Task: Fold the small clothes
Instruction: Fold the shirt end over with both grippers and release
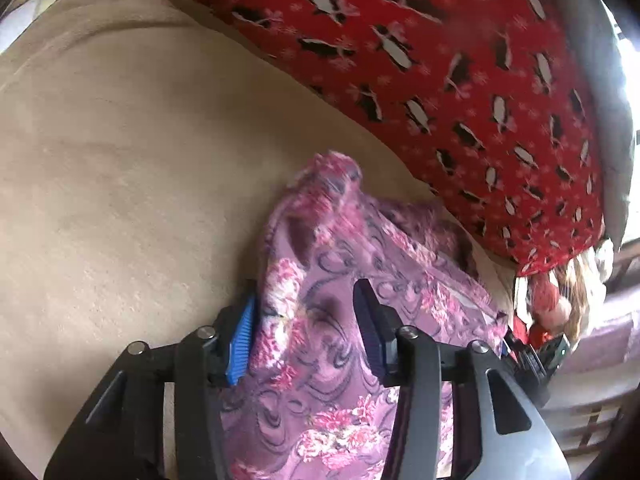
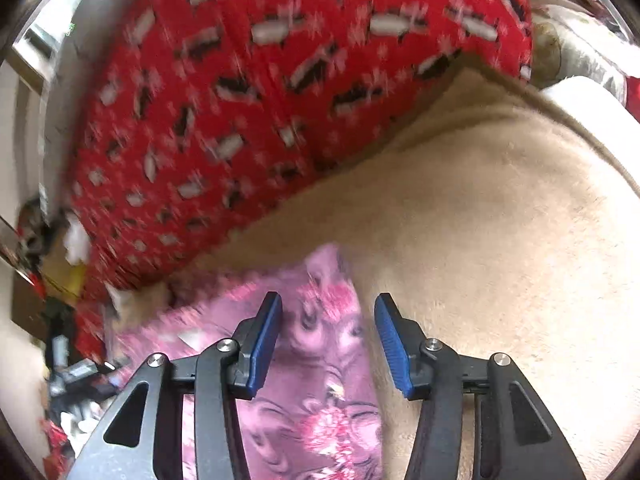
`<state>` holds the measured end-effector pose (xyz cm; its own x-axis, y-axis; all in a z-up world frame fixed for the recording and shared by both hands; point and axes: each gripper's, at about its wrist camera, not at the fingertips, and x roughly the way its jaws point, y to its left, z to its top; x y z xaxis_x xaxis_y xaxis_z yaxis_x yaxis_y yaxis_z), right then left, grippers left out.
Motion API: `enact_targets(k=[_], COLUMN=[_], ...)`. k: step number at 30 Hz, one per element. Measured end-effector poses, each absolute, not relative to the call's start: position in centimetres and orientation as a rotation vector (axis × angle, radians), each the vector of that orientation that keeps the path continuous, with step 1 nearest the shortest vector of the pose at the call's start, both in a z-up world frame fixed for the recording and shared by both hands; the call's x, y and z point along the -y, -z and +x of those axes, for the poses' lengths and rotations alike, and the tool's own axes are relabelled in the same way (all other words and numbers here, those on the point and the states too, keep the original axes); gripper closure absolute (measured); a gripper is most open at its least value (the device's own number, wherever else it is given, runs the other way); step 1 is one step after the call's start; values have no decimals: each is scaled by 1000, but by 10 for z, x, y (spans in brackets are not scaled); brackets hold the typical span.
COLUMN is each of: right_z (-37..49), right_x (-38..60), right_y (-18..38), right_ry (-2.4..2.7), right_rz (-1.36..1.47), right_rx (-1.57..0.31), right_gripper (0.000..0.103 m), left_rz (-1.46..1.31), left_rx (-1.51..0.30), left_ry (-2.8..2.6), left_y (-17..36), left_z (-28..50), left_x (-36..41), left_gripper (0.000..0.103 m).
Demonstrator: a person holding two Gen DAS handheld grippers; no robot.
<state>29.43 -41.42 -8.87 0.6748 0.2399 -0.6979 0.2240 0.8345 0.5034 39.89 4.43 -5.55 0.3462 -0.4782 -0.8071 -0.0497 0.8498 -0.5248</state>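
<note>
A beige plush blanket [image 1: 132, 168] covers the surface, with a red penguin-print fleece [image 1: 440, 60] bunched along its far edge and blurred clutter beyond — too indistinct to identify. The left gripper [image 1: 304, 324] has its jaws spread, the purple floral garment [image 1: 340, 280] lying between them and touching the left blue pad. The right gripper [image 2: 326, 340] is likewise spread wide — the garment's edge lies between its jaws, ungripped.
</note>
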Motion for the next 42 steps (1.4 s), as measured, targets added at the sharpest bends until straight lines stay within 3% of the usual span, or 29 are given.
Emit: enact_targets(k=[1, 2, 4, 9, 11, 13, 15, 19, 20, 22, 24, 26, 29, 32, 34, 36, 37, 42], right_z=[296, 297, 292, 278, 285, 297, 297, 256, 244, 220, 215, 222, 202, 167, 149, 133, 129, 106], right_x=[410, 407, 402, 424, 436, 441, 437, 427, 423, 407, 385, 366, 360, 373, 380, 387, 382, 385], right_y=[90, 89, 76, 41, 54, 84, 103, 81, 74, 67, 81, 101, 77, 65, 73, 96, 104, 79], right_ry=[-3, -14, -53, -81, -32, 43, 52, 40, 9, -78, -110, -72, -43, 37, 121, 92, 47, 35], right_rz=[580, 560, 536, 597, 628, 627, 626, 634, 634, 641, 607, 512, 503, 555, 559, 639, 661, 662], right_rx=[-855, -853, -806, -596, -631, -787, -873, -751, -716, -667, -750, -909, -852, -788, -825, -889, -912, -737], right_gripper=[68, 97, 96, 99, 99, 98, 94, 91, 90, 84, 72, 76, 72, 48, 47, 56, 96, 97], left_rz=[-496, -483, -461, -481, -474, -470, -479, -458, -441, -414, -336, -246, -192, -281, -300, -300, -302, -327], left_rx=[-1197, -1198, -1192, -1184, -1191, -1185, -1188, -1129, -1100, -1074, -1114, -1195, -1163, -1183, -1205, -1250, -1266, -1275], left_ry=[284, 273, 252, 167, 143, 137, 150, 204, 228, 259, 244, 212, 202, 244, 253, 235, 228, 221], left_y=[55, 56, 55, 69, 76, 73, 67, 37, 29, 24, 38, 57, 49, 44, 48, 61, 67, 68], left_z=[400, 401, 404, 417, 418, 416, 411, 374, 360, 334, 317, 310, 289, 269, 261, 255, 253, 232], left_x=[-40, -37, -35, -46, -45, -44, -47, -50, -46, -36, -18, -3, 3, -3, -4, -3, -5, -15], left_gripper=[59, 59, 95, 95, 94, 93, 93, 93, 91, 75, 71, 72, 72, 71, 69, 69, 69, 69])
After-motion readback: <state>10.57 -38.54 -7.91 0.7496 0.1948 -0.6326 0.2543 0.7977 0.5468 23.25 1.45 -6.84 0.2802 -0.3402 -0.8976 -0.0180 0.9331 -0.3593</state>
